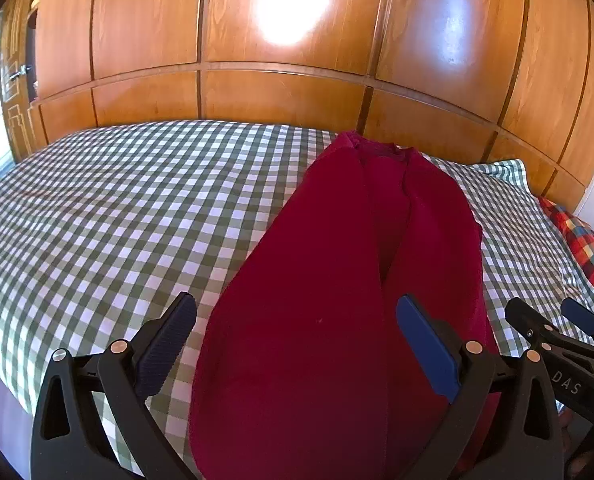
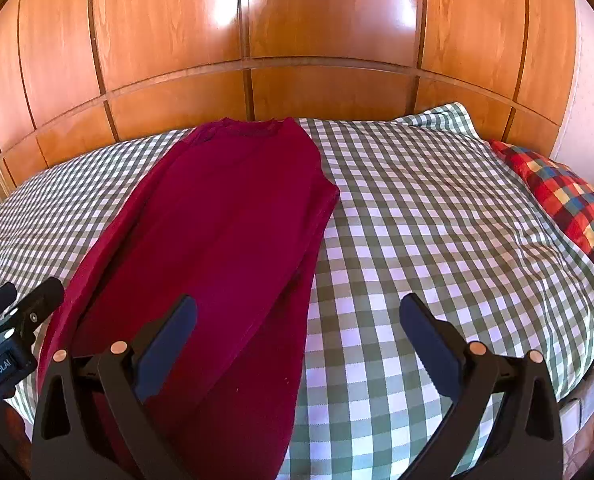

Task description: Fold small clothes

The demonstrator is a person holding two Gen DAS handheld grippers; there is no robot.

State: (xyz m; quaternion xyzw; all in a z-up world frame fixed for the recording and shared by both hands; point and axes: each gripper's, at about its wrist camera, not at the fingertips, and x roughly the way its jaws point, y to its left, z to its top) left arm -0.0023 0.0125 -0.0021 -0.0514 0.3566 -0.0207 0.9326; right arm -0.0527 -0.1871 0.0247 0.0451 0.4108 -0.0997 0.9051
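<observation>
Closest to me, left tool point(image 1: 297, 340) hangs over the near hem of the red garment point(image 1: 337, 260), jaws spread as wide as they go, nothing pinched. That garment lies lengthwise on the bed point(image 1: 97, 208), hem at the near edge, neckline at the far edge by the wooden wardrobe point(image 1: 277, 40), sides already folded in. Looks like soft, light knit, floppy, so I'd grab both near hem corners. Right tool point(image 2: 297, 340) is wide open and empty too, straddling the garment's right edge. Plaid pillow point(image 2: 565, 196) sits at the far right corner.
</observation>
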